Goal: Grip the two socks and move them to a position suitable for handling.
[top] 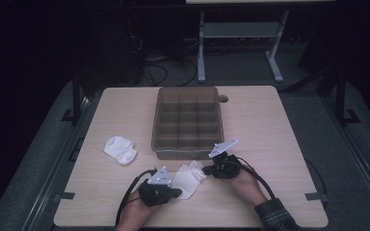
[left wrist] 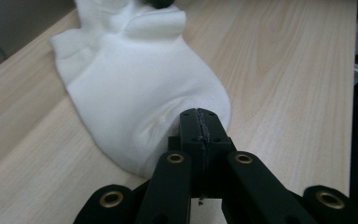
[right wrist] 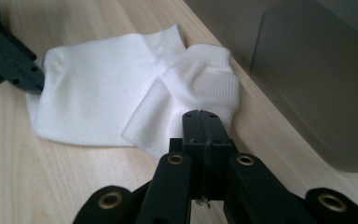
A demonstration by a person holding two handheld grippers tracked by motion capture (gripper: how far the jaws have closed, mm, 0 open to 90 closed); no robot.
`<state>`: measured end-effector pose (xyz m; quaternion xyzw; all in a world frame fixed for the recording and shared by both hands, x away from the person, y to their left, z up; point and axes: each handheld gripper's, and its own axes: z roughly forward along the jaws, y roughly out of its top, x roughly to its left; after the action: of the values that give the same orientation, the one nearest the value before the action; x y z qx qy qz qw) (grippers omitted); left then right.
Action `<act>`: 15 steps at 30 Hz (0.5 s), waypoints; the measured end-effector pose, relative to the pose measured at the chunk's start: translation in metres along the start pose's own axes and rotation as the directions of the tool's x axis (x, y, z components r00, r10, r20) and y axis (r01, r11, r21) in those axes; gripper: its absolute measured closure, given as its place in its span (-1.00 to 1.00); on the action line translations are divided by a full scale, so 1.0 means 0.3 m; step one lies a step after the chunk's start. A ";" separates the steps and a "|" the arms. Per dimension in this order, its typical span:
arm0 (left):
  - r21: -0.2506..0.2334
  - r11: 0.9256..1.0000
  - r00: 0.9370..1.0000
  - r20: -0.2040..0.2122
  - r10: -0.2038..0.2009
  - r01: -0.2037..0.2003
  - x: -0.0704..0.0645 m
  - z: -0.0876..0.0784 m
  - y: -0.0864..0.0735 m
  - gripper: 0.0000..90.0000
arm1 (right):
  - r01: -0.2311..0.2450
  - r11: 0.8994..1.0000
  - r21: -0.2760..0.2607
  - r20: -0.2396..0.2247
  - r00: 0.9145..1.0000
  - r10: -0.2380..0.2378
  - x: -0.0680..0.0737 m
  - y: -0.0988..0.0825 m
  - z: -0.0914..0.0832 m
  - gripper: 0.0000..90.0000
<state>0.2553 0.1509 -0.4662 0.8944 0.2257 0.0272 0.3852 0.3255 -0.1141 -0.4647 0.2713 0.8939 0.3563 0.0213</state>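
Note:
A white sock [top: 188,181] lies flat on the wooden table between my two grippers. My left gripper [top: 177,192] is shut on its toe end; in the left gripper view the black jaws [left wrist: 200,120] meet on puckered fabric of the sock [left wrist: 135,88]. My right gripper [top: 206,169] is shut on the ribbed cuff end, and in the right gripper view its jaws [right wrist: 204,120] pinch the folded cuff of the sock [right wrist: 98,98]. The left gripper's tip [right wrist: 28,77] shows at the sock's far corner there.
A translucent grey bin [top: 156,120] with several compartments stands mid-table just beyond the sock; its wall [right wrist: 317,84] is close to my right gripper. A second white sock [top: 120,149], bunched up, lies to the left of the bin. The table's front edge is near both hands.

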 end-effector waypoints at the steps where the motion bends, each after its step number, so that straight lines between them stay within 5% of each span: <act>1: 0.005 1.000 1.000 -0.011 -0.002 0.002 0.007 -0.007 -0.002 1.00 | -0.007 1.000 -0.003 -0.015 1.000 0.007 0.005 -0.008 -0.003 0.99; 15: 0.018 0.999 0.997 -0.063 -0.035 0.036 0.057 -0.047 -0.024 1.00 | 0.021 0.999 0.030 -0.049 0.999 -0.020 0.083 -0.041 -0.027 0.99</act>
<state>0.2647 0.1721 -0.4635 0.8926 0.2539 0.0460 0.3697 0.2967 -0.1140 -0.4628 0.2536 0.9022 0.3489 -0.0010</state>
